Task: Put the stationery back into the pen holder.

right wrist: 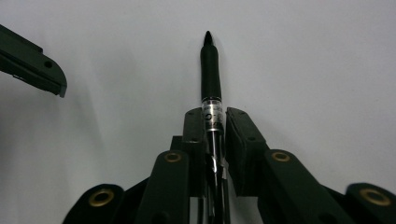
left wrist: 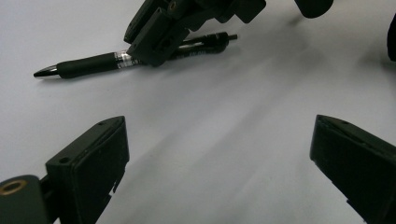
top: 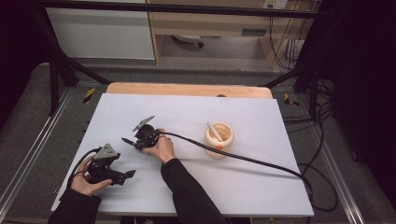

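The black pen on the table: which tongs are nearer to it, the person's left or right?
Right. The right tongs are shut on the black pen; the left tongs stand open, apart from it.

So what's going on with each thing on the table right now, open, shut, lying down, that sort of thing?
Pen: lying flat on the white table, gripped at its middle.
Right tool: shut on the pen.
Left tool: open, nothing between its jaws, pointing toward the pen.
Cup: upright, apart from both tools, a white stick leaning inside.
Cable: trailing across the table in front of the cup.
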`<state>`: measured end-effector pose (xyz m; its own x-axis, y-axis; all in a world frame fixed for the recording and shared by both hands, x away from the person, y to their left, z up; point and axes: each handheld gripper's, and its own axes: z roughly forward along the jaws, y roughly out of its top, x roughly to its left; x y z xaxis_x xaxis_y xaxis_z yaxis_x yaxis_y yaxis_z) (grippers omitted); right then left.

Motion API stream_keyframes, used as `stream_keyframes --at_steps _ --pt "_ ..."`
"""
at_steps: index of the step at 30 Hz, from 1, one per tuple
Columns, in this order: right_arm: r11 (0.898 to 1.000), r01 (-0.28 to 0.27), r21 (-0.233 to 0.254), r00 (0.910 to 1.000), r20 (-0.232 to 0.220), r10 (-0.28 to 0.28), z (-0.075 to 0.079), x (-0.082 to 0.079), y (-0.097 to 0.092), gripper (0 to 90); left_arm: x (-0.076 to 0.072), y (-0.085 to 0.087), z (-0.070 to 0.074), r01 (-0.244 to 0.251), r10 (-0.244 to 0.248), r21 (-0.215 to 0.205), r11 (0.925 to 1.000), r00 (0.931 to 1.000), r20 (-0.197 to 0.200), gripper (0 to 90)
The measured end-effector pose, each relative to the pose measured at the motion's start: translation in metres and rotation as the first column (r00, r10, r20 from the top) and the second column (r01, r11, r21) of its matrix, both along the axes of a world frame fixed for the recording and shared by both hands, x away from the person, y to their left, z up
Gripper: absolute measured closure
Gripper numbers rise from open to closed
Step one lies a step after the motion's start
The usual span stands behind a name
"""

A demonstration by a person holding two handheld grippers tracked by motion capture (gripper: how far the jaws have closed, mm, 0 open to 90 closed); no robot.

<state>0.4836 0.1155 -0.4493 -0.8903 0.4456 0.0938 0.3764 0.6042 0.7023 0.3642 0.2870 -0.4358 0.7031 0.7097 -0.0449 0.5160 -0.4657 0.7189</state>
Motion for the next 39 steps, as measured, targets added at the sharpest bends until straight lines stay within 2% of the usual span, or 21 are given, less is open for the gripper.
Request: stream_keyframes --at_steps 10,14,21,24,32,39 --pt "1.0 0.005 -0.006 0.9999 -0.012 -0.005 0.001 0.0 0.0 79.8 0.0 0.001 0.0 -0.002 0.002 0.001 1.0 1.0 0.002 4.8" --pt "1.0 0.008 -0.005 0.9992 -0.039 -0.009 0.003 0.0 0.0 80.0 0.0 0.001 0.0 -0.003 0.003 0.001 1.0 1.0 0.002 4.8" --pt "1.0 0.003 -0.016 0.9993 -0.037 -0.003 0.01 -0.002 -0.002 80.0 0.0 0.001 0.001 -0.002 0.002 0.001 1.0 1.0 0.004 4.8" --pt "1.0 0.002 -0.011 0.9993 -0.038 -0.003 0.015 -0.003 -0.004 80.0 0.0 0.002 0.001 -0.003 0.003 -0.001 1.0 1.0 0.005 4.8" --pt "1.0 -0.003 0.002 1.0 0.008 0.003 0.04 -0.012 -0.013 79.9 -0.001 0.001 0.002 0.002 -0.002 0.003 1.0 1.0 0.007 4.8" --pt "1.0 0.023 0.015 0.9993 0.028 -0.023 0.057 -0.02 -0.037 79.9 -0.001 0.001 0.002 -0.001 0.001 0.002 1.0 1.0 0.009 4.8"
